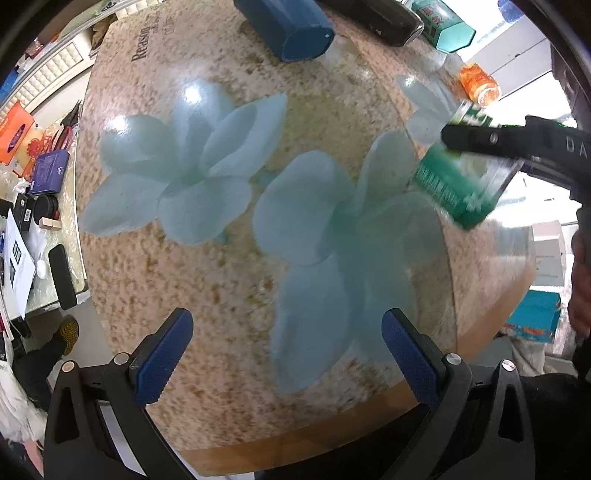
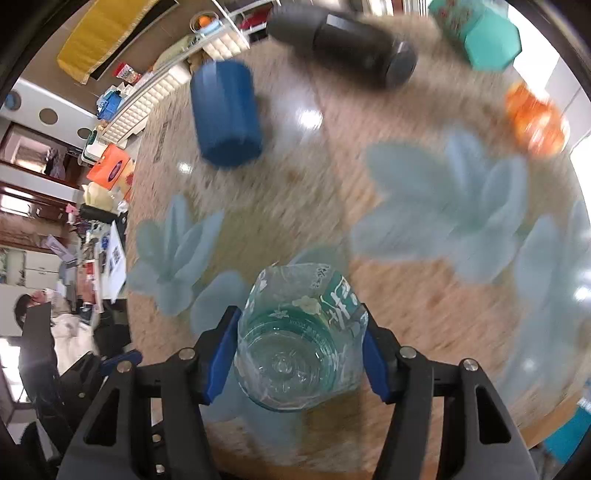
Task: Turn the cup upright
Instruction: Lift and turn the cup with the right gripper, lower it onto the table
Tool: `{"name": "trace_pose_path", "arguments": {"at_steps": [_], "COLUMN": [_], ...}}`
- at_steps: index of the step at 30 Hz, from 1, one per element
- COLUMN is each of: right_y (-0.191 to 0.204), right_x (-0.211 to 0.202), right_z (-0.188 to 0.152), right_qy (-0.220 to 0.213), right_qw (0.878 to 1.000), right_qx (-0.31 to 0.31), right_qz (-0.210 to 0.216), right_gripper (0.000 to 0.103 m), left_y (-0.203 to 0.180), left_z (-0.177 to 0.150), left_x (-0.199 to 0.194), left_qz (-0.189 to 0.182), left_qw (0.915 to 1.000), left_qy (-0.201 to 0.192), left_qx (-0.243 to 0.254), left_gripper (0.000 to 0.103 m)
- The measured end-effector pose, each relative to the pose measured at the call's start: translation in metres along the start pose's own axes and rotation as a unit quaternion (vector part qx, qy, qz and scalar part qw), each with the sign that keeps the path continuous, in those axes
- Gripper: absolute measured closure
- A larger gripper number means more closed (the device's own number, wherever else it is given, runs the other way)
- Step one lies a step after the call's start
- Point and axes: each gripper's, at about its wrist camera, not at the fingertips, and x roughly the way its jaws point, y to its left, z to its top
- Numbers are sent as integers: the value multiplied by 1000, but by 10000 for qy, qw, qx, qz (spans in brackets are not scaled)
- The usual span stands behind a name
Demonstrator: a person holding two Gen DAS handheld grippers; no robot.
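The cup [image 2: 299,332] is clear glass with green print. In the right wrist view it sits between my right gripper's blue pads [image 2: 221,350], base toward the camera, held above the flower-patterned table [image 2: 295,192]. My right gripper [image 2: 299,350] is shut on it. In the left wrist view the cup [image 1: 458,181] hangs tilted at the right, gripped by the right gripper [image 1: 480,138] above the table. My left gripper [image 1: 286,354] is open and empty over the near part of the table [image 1: 221,266].
A blue cylinder [image 2: 225,114], a black cylinder [image 2: 354,48], a teal hexagonal box [image 2: 484,33] and an orange bottle [image 2: 535,122] lie at the table's far side. The table's front edge [image 1: 332,450] is near my left gripper. Cluttered desks stand to the left.
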Motion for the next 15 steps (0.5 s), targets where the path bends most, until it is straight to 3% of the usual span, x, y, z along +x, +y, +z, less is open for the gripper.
{"name": "trace_pose_path", "arguments": {"at_steps": [5,11,15], "right_y": [-9,-19,-25], "right_x": [-15,-5,-1], "right_z": [12,15,11], "right_qy": [-542,-1060,-1477], "right_qw": [9962,9846,9724], "right_qx": [-574,-1271,-1662], "right_qz": [-361,-563,-712], "right_gripper": [45,45,45], "left_y": [-17,-31,-41], "left_z": [3,4,4], "left_x": [-3,3,9], "left_qz": [61,141,341], "left_qw": [9997,9987,9974], "left_qy": [-99,-102,-320], "left_qx": [-192,-487,-544], "left_gripper": [0,0,0]}}
